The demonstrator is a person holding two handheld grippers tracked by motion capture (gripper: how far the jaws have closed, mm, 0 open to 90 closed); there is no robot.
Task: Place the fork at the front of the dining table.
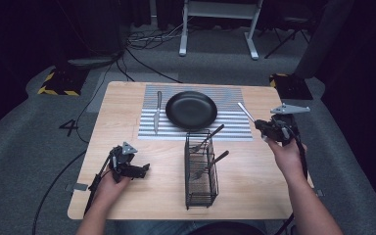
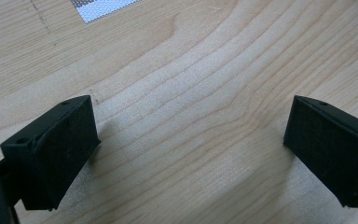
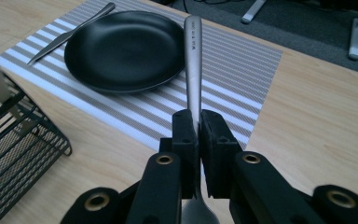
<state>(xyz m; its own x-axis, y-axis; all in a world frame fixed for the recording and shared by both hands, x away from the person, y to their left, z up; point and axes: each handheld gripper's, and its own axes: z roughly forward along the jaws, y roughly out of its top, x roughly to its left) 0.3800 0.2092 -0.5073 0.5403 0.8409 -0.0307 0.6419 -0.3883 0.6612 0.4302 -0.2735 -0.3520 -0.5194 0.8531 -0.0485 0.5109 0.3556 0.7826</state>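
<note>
- High view: one black plate (image 1: 191, 109) and one knife (image 1: 157, 111) lie on the striped mat (image 1: 235, 128); two utensils stand in the wire caddy (image 1: 200, 171) just in front. The right gripper (image 1: 267, 128) holds a utensil (image 1: 246, 111) over the mat's right edge.
- Left gripper view: left gripper (image 2: 189, 154), jaws wide apart over bare table (image 2: 191, 60).
- Right gripper view: jaws clamped on the utensil's handle, whose stamped writing is unreadable.

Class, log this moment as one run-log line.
right tongs: shut on fork, above table | left tongs: open, empty | plate, knife: on placemat
</note>
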